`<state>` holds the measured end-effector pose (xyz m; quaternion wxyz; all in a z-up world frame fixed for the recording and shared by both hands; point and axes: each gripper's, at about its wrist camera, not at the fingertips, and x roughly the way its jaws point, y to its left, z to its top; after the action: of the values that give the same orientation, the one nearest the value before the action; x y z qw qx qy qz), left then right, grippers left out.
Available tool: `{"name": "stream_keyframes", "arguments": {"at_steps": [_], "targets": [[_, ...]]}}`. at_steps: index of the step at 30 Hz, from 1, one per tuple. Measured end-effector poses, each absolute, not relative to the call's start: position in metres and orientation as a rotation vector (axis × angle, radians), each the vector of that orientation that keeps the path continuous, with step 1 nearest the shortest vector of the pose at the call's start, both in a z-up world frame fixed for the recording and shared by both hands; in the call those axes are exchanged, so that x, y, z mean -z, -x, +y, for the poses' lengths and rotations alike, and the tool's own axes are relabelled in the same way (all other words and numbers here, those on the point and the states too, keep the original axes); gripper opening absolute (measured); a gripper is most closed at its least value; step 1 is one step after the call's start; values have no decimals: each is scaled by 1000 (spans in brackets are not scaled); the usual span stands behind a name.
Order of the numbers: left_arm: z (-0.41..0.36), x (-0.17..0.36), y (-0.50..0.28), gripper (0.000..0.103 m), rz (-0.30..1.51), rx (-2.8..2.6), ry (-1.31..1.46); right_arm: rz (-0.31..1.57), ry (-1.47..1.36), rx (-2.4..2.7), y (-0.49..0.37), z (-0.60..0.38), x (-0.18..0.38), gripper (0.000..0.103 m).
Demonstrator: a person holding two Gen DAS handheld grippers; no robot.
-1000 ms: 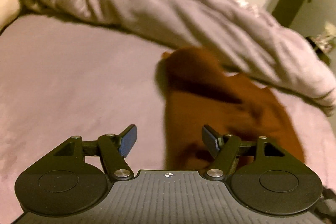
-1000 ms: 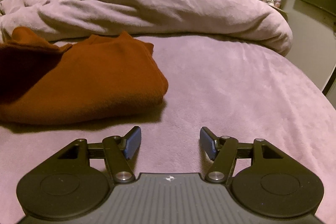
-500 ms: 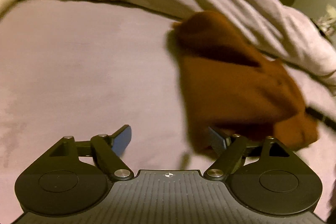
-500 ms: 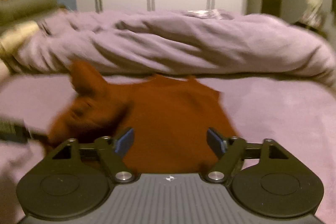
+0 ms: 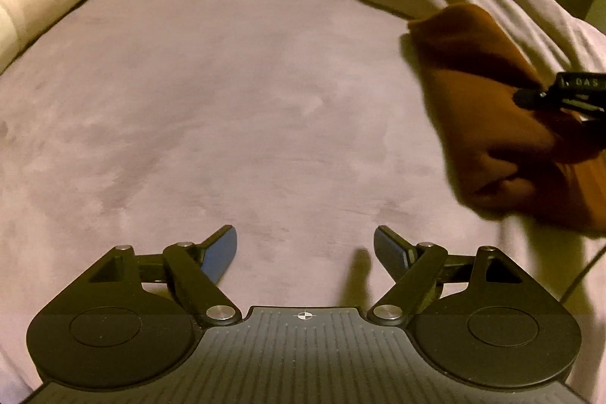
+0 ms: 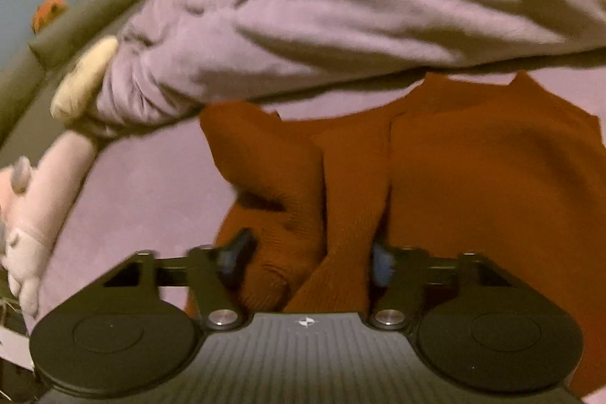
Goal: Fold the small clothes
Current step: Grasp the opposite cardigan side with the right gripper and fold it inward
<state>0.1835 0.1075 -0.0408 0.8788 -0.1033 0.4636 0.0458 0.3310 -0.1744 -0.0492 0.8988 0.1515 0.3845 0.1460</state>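
The rust-brown garment lies bunched on the mauve bed, just in front of the rumpled duvet. The right hand-held gripper sits over the garment's near edge; its jaws are closing with a fold of the cloth between them. The left hand-held gripper hovers over bare bed beside the garment's left edge, jaws wide apart and holding nothing. A pale plush toy lies further left of the garment.

White letters "DAS" stand on the right hand-held gripper; nothing else is readable.
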Motion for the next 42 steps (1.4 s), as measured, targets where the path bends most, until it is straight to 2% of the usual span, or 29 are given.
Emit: {"name": "stream_keyframes", "arguments": {"at_steps": [3,7,13,15,18,20,21,22,24,30,39,41,42], "targets": [[109,40,-185,85,967,-110,219,772,-246,-290,-334,-164,47,42],[105,36,-182,85,963,-104,205,664,-56,-233,-322,-149,32,22],[99,24,-182,86,920,-83,185,411,175,-50,-273,-167,-1,4],[90,23,-184,88,916,-61,178,445,143,1,-268,-197,5,4],[72,24,-191,88,920,-12,157,595,14,22,-277,-240,31,6],[59,22,-194,89,897,30,131,640,-89,41,-273,-260,40,11],[55,22,-196,89,890,45,121,635,-175,15,-267,-272,40,21],[51,22,-198,90,889,53,116,627,-244,-3,-262,-281,40,44],[47,24,-201,90,897,58,118,584,-319,-15,-252,-290,32,62],[47,26,-195,90,917,53,145,507,-263,-94,-258,-267,6,61],[71,32,-186,90,947,3,169,721,-432,-269,-288,-238,35,59],[70,28,-189,90,932,13,164,743,-434,-275,-295,-233,42,42],[67,25,-190,90,919,22,156,731,-419,-272,-295,-231,42,25]]}}
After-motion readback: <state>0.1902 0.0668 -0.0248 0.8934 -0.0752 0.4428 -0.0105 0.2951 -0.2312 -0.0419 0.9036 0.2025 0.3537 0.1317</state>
